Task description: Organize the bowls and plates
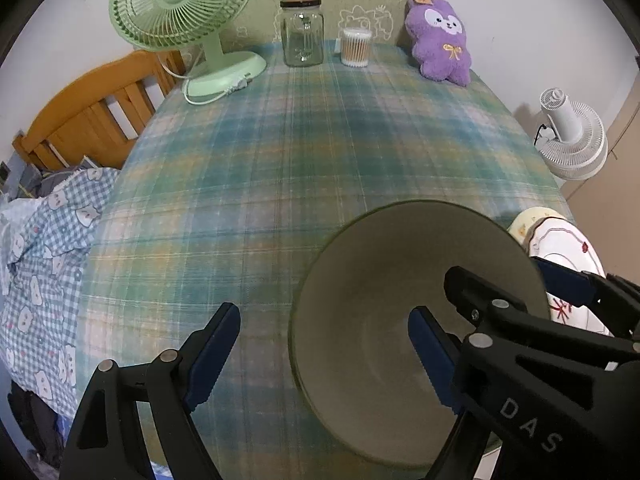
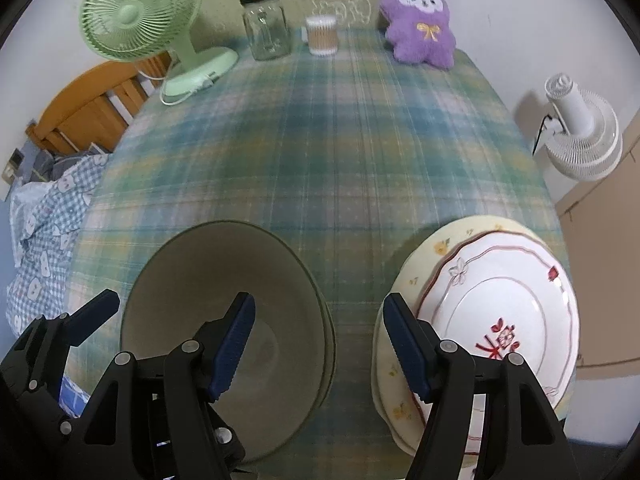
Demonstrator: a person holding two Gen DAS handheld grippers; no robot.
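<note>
An olive-green bowl [image 1: 380, 300] [image 2: 208, 280] stands on the plaid tablecloth near the front edge; a second rim shows just under it on its right side. To its right a white plate with red flowers [image 2: 508, 312] [image 1: 560, 248] lies on a pale yellow floral plate [image 2: 436, 248]. My left gripper [image 1: 324, 360] is open and astride the bowl's left rim, its right finger inside the bowl. My right gripper [image 2: 320, 350] is open too. One of its fingers hangs over the bowl's inside and the other over the plates' left edge. Neither gripper holds anything.
At the back of the table stand a green fan [image 1: 180, 12], a glass jar [image 1: 302, 32], a cotton swab tub [image 1: 355, 48] and a purple plush toy [image 1: 440, 40]. A white fan [image 2: 580, 136] and cardboard [image 2: 600, 260] are off the right side, a wooden headboard [image 1: 92, 116] and checked cloth [image 1: 44, 260] off the left.
</note>
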